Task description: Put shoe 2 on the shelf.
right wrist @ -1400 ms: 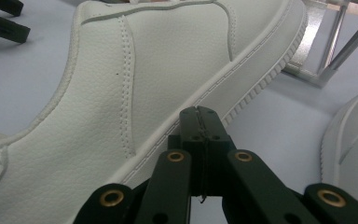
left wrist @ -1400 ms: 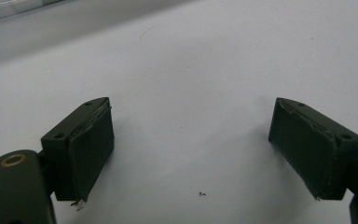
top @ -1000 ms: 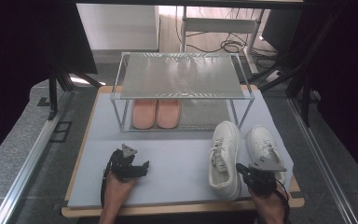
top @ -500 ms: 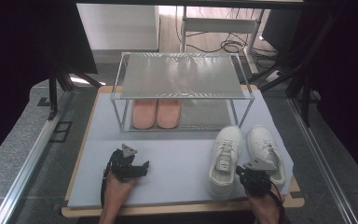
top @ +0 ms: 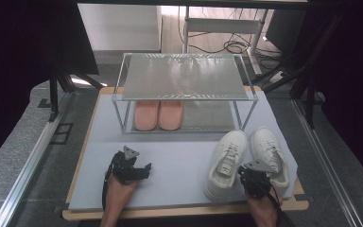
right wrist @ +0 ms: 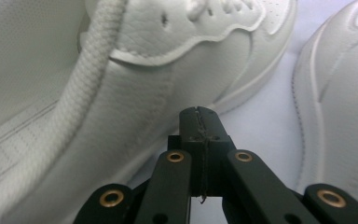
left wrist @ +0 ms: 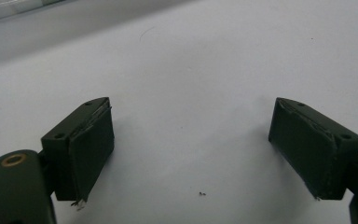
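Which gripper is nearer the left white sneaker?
Right. The right gripper, shut, sits against the left white sneaker by its heel; the left gripper rests apart on the grey mat.

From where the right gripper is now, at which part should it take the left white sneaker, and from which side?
Probably the heel collar of the left white sneaker, from above and behind. The sneaker stands upright, toe toward the rack, and its open rim is thin enough for two jaws. The right gripper is shut beside that heel, between the two shoes, so it must open first.
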The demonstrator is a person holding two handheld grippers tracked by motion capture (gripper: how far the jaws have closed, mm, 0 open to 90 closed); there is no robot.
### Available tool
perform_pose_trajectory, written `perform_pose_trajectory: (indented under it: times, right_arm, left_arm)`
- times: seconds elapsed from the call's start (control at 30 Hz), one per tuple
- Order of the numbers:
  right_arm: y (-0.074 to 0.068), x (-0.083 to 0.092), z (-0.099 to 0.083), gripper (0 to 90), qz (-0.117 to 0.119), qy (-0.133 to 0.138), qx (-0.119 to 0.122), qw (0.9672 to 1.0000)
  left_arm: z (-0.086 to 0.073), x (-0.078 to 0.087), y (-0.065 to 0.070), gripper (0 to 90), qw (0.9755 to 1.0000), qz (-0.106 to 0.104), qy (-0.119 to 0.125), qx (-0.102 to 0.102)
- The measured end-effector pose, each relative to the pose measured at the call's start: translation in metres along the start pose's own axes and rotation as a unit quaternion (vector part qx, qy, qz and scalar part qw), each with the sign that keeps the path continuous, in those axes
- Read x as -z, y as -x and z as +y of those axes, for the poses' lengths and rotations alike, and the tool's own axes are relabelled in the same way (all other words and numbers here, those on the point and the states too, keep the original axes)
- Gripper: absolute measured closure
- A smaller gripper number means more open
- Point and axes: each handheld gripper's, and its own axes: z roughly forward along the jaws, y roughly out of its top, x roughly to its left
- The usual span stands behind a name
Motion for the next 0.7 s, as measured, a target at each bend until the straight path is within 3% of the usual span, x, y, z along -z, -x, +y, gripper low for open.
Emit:
perform_pose_trajectory:
  times: [0.07,0.2,0.57,0.7]
  right_arm:
    - [-0.001,-0.002,0.0,90.0,-0.006,0.002,0.002,1.0]
    - [-0.001,-0.006,0.0,90.0,0.004,0.01,-0.003,0.9999]
    - [-0.009,-0.024,0.011,90.0,0.059,0.027,-0.017,0.9977]
    - [-0.005,-0.025,0.014,90.0,0.028,0.024,-0.036,0.9987]
  left_arm:
    - [0.0,0.0,0.0,14.3,1.0,0.0,0.0,0.0]
    - [0.0,0.0,0.0,14.3,1.0,0.0,0.0,0.0]
    - [0.0,0.0,0.0,14.3,1.0,0.0,0.0,0.001]
    - [0.0,0.0,0.0,14.3,1.0,0.0,0.0,0.001]
